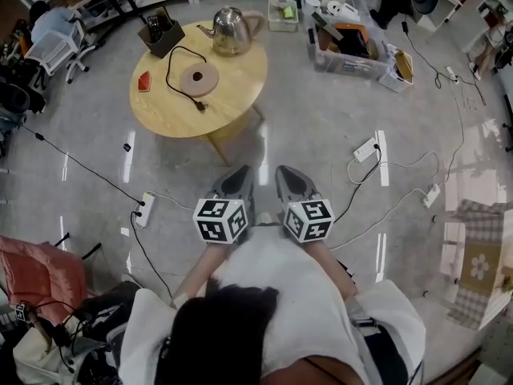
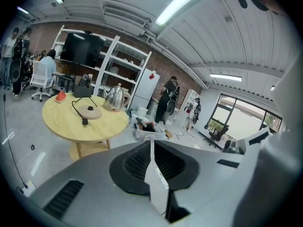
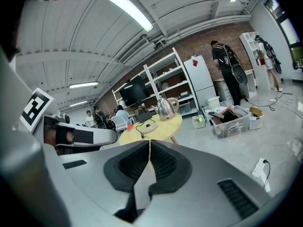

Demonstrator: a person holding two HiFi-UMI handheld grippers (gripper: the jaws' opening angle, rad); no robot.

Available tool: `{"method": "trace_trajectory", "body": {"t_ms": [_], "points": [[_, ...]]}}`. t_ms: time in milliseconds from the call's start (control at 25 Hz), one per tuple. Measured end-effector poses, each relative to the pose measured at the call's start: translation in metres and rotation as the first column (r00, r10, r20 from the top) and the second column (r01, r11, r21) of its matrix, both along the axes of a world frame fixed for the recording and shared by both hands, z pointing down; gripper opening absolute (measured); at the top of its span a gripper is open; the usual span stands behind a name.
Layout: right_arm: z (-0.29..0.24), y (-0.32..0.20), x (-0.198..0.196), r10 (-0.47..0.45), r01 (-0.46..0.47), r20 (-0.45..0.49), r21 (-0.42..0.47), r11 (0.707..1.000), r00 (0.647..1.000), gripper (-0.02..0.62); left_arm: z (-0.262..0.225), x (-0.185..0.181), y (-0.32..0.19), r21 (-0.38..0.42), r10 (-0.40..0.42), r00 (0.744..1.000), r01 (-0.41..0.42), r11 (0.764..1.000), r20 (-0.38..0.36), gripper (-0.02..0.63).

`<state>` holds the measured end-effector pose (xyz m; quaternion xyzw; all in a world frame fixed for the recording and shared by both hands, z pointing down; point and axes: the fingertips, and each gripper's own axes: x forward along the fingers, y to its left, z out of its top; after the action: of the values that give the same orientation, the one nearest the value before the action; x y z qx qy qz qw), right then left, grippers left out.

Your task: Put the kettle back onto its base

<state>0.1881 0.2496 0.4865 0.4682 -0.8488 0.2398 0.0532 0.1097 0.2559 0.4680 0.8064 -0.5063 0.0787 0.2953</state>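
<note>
**A:** Both tools are held low in front of the person, well short of the table (image 1: 240, 87). The left gripper (image 1: 243, 172) has its jaws pressed together with nothing between them, and the right gripper (image 1: 282, 170) is the same, closed and empty.

**B:** The kettle (image 1: 232, 30) stands upright at the table's far edge. It's clearly apart from its base (image 1: 199, 79), which lies nearer the middle.

**A:** Here's where I see trouble. That steel body looks slick, so a pinch anywhere but the handle could slip. And if it's set down off-centre on the base, the kettle would sit tilted.

**B:** Watch the cord (image 1: 171, 64) too. It loops round the base, so a jaw could catch it and drag the base sideways.

**A:** What's around it? There's a black box (image 1: 160, 34) near the kettle's spout side and a small red thing (image 1: 144, 81) by the left rim. Neither is between the kettle and the base.

**B:** The floor is the real obstacle. There's a power strip (image 1: 144, 209) with trailing cables on the left and another strip (image 1: 365, 149) on the right. A cluttered crate (image 1: 345, 56) sits beside the table. One careless step there could mean a trip.
</note>
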Motion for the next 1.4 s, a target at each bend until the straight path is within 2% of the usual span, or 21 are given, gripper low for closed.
{"method": "trace_trajectory", "body": {"t_ms": [320,560,760,1120,1400], "points": [[0.005,-0.008,-0.014,-0.004,0.004,-0.012,-0.019,1.0,1.0,0.029,0.005,-0.016,-0.008,-0.004,-0.021,1.0,0.021,1.0,-0.021,0.046],[0.007,-0.016,-0.029,-0.019,0.019,-0.021,-0.03,0.999,1.0,0.029,0.01,-0.022,-0.017,-0.003,-0.007,0.999,0.007,1.0,-0.031,0.046],[0.003,-0.028,-0.042,-0.03,0.031,0.031,-0.026,0.999,0.999,0.029,0.013,-0.027,-0.03,-0.003,0.016,1.0,-0.016,1.0,-0.024,0.046],[0.021,-0.061,-0.06,-0.025,0.025,0.007,-0.075,0.997,1.0,0.029,0.017,-0.046,-0.065,0.001,0.026,0.999,-0.026,1.0,-0.022,0.046],[0.014,-0.082,-0.066,-0.061,0.06,-0.014,-0.06,0.996,0.998,0.029,0.013,-0.048,-0.086,-0.003,0.017,1.0,-0.017,1.0,-0.023,0.046]]}}
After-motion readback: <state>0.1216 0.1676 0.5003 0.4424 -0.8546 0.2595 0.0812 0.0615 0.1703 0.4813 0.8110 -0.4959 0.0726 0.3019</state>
